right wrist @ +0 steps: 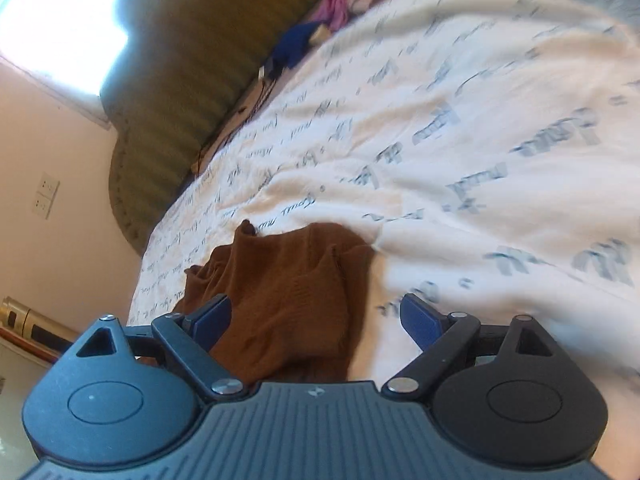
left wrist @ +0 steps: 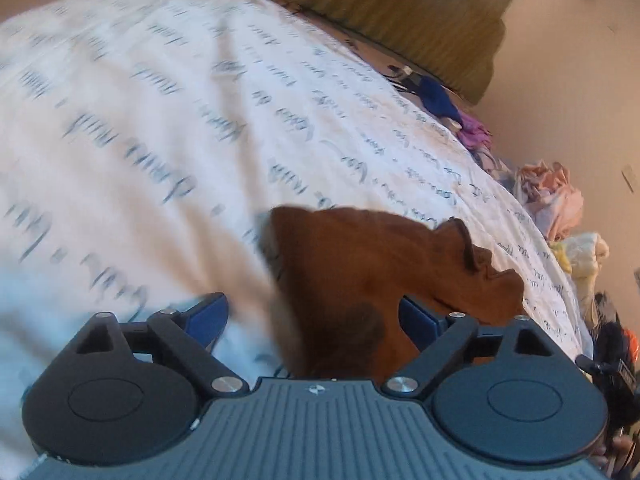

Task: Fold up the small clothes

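A crumpled brown knit garment (left wrist: 360,272) lies on the white script-printed bedspread (left wrist: 160,120), near its front edge. The left gripper (left wrist: 314,320) and right gripper (right wrist: 316,318) hang above it, jaws spread wide, holding nothing. Loose clothes (left wrist: 548,196) are heaped along the far edge beside an olive ribbed headboard (right wrist: 192,80).

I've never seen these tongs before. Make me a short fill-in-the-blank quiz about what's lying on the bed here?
1. The small garment lying on the bed is ____ in colour.
2. The white bedspread is printed with lines of ____.
3. Both the left tongs and the right tongs have jaws standing ____.
4. The inner pads of the tongs are ____.

Missing words: brown; handwriting; open; blue
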